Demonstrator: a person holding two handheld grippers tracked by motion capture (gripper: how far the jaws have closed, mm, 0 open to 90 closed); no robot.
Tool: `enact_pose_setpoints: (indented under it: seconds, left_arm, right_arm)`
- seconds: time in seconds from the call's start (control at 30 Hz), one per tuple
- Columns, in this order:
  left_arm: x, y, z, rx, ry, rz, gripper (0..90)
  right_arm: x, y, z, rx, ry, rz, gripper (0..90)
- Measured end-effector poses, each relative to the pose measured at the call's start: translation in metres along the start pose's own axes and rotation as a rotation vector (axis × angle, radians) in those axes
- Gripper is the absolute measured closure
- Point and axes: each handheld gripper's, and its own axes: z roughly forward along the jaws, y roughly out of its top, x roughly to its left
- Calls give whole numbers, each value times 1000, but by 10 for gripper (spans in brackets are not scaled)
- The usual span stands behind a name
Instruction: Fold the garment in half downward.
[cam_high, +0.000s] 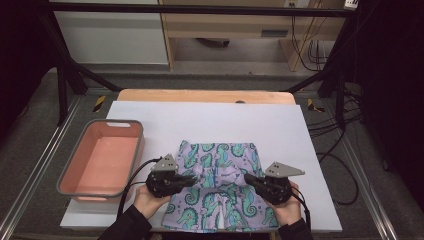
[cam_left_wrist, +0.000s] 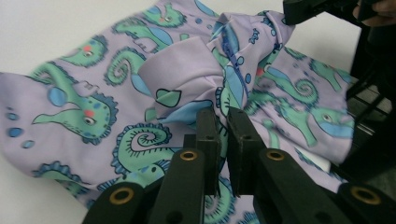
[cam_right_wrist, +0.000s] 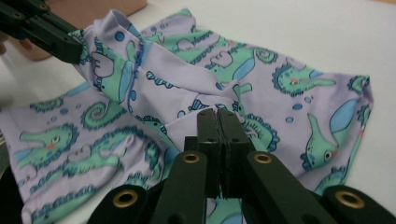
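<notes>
Seahorse-print shorts (cam_high: 216, 186) are pinched by both grippers on the white sheet (cam_high: 280, 130).

The lilac garment is spread at the near middle of the white sheet, just right of the pink tub (cam_high: 100, 160), with its near part lifted and folded toward the middle. In the high view, the left gripper (cam_high: 192, 178) is seen at the fold's left side and the right gripper (cam_high: 248, 180) at its right. In the left gripper view, the jaws are nearly closed, with a bunched fold of fabric clamped at their tips. In the right gripper view, the jaws are pressed together on a fabric edge.
</notes>
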Motion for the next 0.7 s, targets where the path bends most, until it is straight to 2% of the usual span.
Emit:
enact_pose_setpoints:
  seconds: [0.13,0.23,0.3,0.37,0.47,0.53,0.6,0.63,0.7]
  left_arm:
    - [-8,-17,3,46,-19,4,826]
    - [-11,-29,8,71,-26,-3,809]
    - [-11,-32,9,82,-24,-16,759]
    - [-10,-31,8,73,-24,-37,687]
    - [-8,-28,2,41,3,-64,553]
    - [-6,-27,-1,21,38,-83,505]
    - [-2,-26,0,12,53,-113,496]
    - [1,-26,2,15,56,-138,493]
    - [3,-27,7,27,29,-176,494]
  right_arm:
    - [5,-17,-4,37,14,13,890]
    - [7,-30,0,95,35,12,880]
    - [8,-37,3,137,46,25,848]
    - [7,-36,2,130,44,28,758]
    - [4,-28,-5,67,43,46,652]
    - [2,-23,-8,44,21,51,645]
    - [-2,-20,-6,40,11,76,642]
    - [-3,-20,-2,47,6,85,642]
    - [-3,-21,7,72,17,96,626]
